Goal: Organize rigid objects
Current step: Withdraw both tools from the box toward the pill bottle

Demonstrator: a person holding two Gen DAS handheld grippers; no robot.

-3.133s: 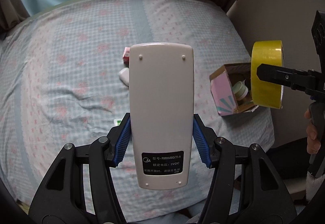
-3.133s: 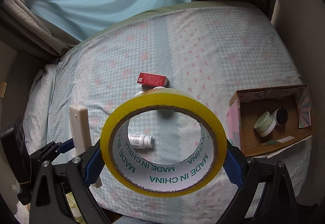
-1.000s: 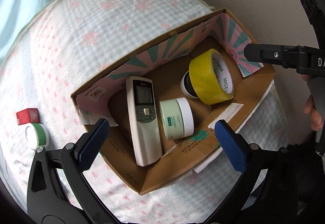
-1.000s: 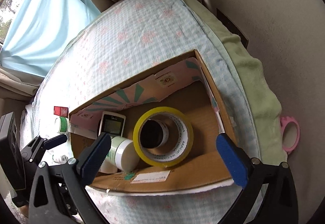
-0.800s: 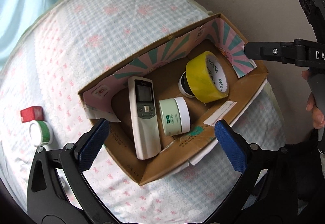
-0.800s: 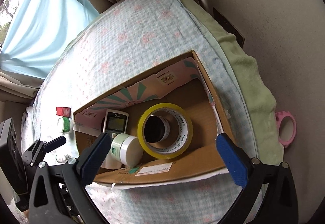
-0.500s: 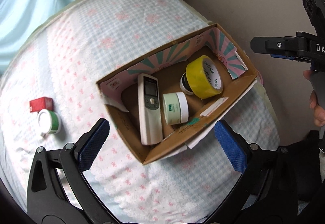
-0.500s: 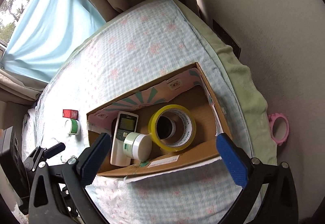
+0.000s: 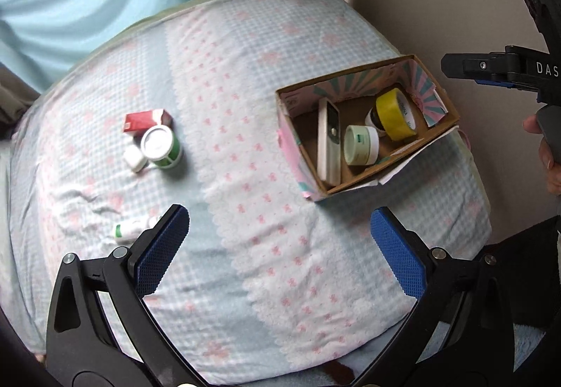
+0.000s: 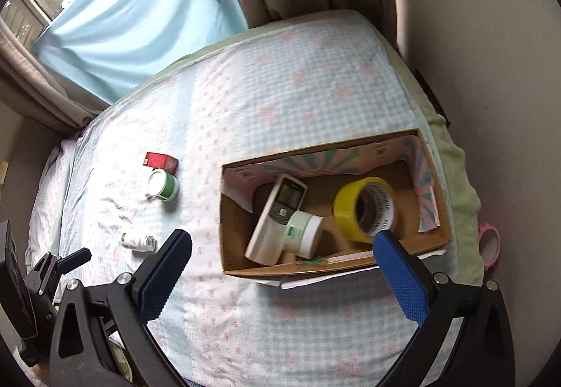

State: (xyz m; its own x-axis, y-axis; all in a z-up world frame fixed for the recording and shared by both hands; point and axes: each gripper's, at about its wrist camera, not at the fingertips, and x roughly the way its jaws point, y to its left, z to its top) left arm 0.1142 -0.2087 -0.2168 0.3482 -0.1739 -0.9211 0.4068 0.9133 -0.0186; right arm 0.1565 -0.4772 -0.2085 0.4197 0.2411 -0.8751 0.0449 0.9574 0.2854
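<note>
Inside cardboard box: remote, tape, jar.

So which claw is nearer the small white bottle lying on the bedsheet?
Left. The left claw hangs open with one fingertip right beside the small white bottle. The right claw, also open, faces the cardboard box, with the bottle off to its left.

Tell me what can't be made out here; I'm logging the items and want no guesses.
- Dark jar in the box: mostly hidden behind the tape roll in the left view, not visible in the right.
- Small white object: the green tub hides it in the right view; too small to identify.
- Bottle: label too small to read.
- Pink ring: partly hidden by the bed's edge, right view.
</note>
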